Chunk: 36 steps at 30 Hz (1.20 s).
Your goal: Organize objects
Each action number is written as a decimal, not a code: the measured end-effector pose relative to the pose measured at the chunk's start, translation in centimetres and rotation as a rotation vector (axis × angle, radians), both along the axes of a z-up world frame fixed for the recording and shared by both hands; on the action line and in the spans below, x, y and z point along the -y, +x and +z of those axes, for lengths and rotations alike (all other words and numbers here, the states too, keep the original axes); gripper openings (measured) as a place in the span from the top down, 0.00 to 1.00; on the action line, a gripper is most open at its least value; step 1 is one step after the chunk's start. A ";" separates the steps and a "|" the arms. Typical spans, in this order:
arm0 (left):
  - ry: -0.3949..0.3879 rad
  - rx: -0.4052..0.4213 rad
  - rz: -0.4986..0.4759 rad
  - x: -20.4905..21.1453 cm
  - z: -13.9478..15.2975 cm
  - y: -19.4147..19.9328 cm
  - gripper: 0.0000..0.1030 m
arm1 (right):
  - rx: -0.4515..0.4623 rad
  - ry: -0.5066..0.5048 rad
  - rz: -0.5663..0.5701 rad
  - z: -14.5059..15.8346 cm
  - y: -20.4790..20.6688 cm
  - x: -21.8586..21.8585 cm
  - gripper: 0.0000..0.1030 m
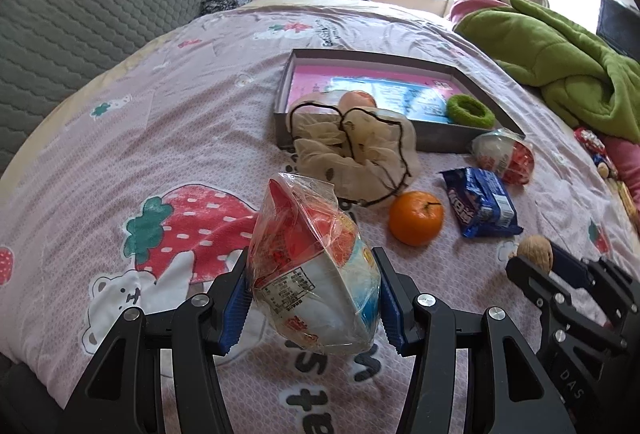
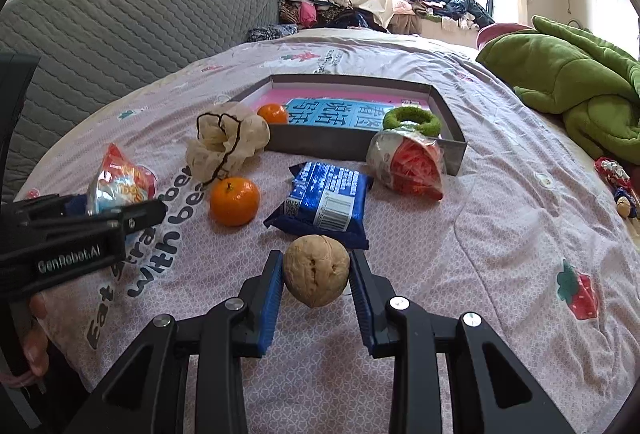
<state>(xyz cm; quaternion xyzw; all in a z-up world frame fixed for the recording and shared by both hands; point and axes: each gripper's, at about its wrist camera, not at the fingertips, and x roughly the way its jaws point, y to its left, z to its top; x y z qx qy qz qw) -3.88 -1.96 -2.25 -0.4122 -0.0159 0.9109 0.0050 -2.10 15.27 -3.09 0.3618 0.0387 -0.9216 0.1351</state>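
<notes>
Left claw (image 1: 314,298) grips snack packet (image 1: 312,266); right claw (image 2: 316,280) pinches walnut (image 2: 316,271) (both lifted).

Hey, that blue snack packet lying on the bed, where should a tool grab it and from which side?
Probably across the short width of the blue snack packet, near its middle, coming from above. It lies flat on the bedspread, so a side approach would likely meet only thin crimped ends. The packet looks puffy in the middle, giving the pads something to pinch. The orange lies apart to its left, leaving room.
</notes>
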 end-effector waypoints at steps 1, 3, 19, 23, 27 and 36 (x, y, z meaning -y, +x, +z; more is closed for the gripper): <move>-0.007 -0.003 -0.004 -0.3 0.1 0.2 0.44 | -0.002 -0.003 -0.001 0.1 0.1 -0.1 0.68; -0.020 -0.013 -0.008 -0.7 0.2 0.4 0.44 | -0.010 -0.009 -0.003 0.3 0.2 -0.2 0.68; -0.069 -0.105 -0.006 -2.1 2.3 1.1 0.44 | -0.070 -0.058 -0.009 2.0 0.2 -1.3 0.68; -0.071 -0.113 -0.012 -2.7 2.4 0.7 0.44 | -0.075 -0.054 -0.014 2.3 -0.2 -1.5 0.68; -0.063 -0.116 -0.025 -3.1 2.5 0.3 0.44 | -0.083 -0.058 -0.014 2.5 -0.6 -1.5 0.68; -0.057 -0.113 -0.032 -3.5 2.4 -0.5 0.44 | -0.090 -0.062 -0.008 2.8 -1.3 -1.5 0.68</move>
